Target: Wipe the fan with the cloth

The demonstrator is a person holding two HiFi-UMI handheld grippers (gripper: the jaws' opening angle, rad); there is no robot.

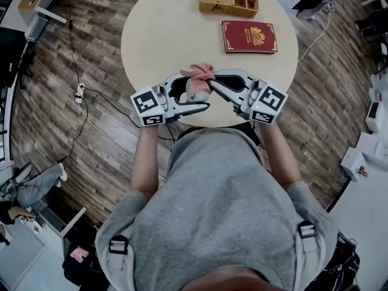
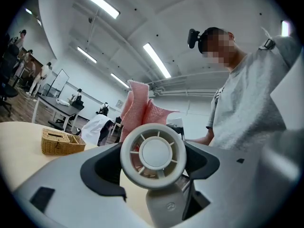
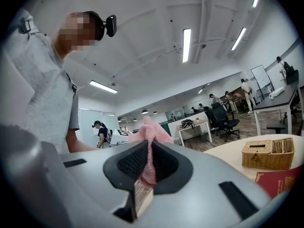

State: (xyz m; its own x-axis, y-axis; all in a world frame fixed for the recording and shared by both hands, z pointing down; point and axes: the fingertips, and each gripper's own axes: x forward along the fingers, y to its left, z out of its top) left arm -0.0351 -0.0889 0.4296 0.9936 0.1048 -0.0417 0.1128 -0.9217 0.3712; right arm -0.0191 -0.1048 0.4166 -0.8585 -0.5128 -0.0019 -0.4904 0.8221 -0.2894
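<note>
At the 6 o'clock edge of the round pale beige table [image 1: 176,35], seen from the head camera, the two hand-held grippers meet tip to tip. The left gripper [image 2: 153,175] has its jaws pressed in on a small white plastic handheld fan [image 2: 153,153]. The fan's round grilled head faces that gripper's camera, standing between the dark pads, with its handle dropping towards 6 o'clock. The right gripper [image 3: 148,167] pinches a pink knitted cloth [image 3: 149,132] between jaws drawn almost together, and a bunched tuft of it sticks up past the tips towards 12 o'clock. In the left gripper view the cloth rises just behind the fan's head, from about 11 to 1 o'clock, and pink shows through the grille slots on the 9 o'clock side. In the head view the cloth sits bunched on top of the fan, between the two grippers and above the table edge. At the table's 12 o'clock side rests a rectangular woven wicker basket [image 1: 227,0]. A dark red book with a gold emblem [image 1: 249,36] lies flat near the basket, at about 1 o'clock.
</note>
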